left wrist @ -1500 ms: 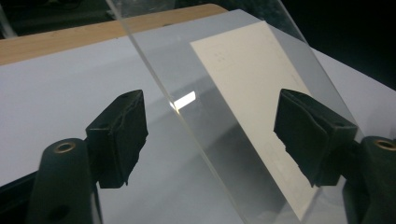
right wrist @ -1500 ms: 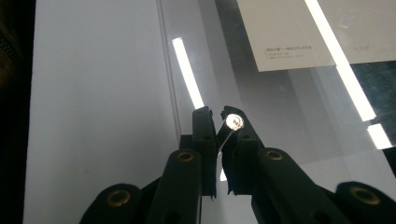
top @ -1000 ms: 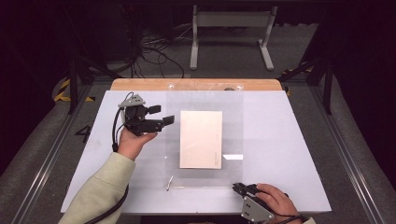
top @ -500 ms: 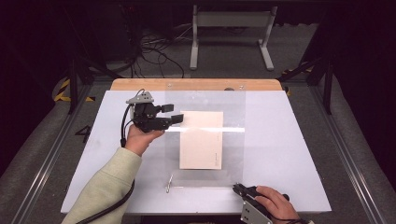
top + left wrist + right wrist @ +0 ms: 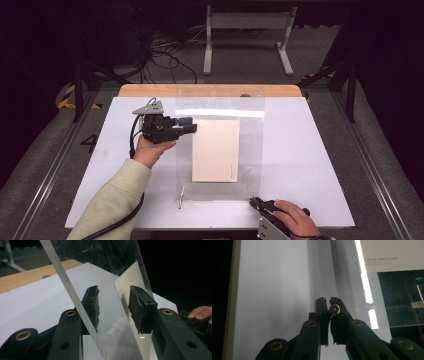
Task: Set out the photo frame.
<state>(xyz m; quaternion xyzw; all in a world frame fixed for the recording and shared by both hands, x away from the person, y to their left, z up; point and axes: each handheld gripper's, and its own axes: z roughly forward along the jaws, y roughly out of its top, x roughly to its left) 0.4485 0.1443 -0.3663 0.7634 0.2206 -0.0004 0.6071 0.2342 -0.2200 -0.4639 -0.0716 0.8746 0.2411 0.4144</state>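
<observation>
Left gripper view is showing your left claw (image 5: 113, 297) straddling the edge of the clear sheet (image 5: 65, 280). One jaw is showing through the plastic and the other is standing on the open side. The jaws have just been closing, but the pads are not pressing yet, so this claw is still released with the sheet between its jaws. You are probably coming in from the side because a thin, flat panel offers only its rim to pinch.

In the right gripper view your right claw (image 5: 330, 301) is clenched, and it is apparently gripping a small brass stud (image 5: 334, 308) at its tips. That is likely pinning the near corner while the other hand is taking hold.

From the high view, your left claw (image 5: 192, 125) is sitting at about 9 to 10 o'clock on the sheet (image 5: 250, 150), and your right claw (image 5: 253, 201) at about 5 o'clock. The sheet is lying mid-bench (image 5: 310, 150), covering a pale card (image 5: 215, 150). The card's long axis is running from 12 to 6 o'clock, and its small printed line is sitting at the 5 o'clock corner. The sheet is stretching the same way.
</observation>
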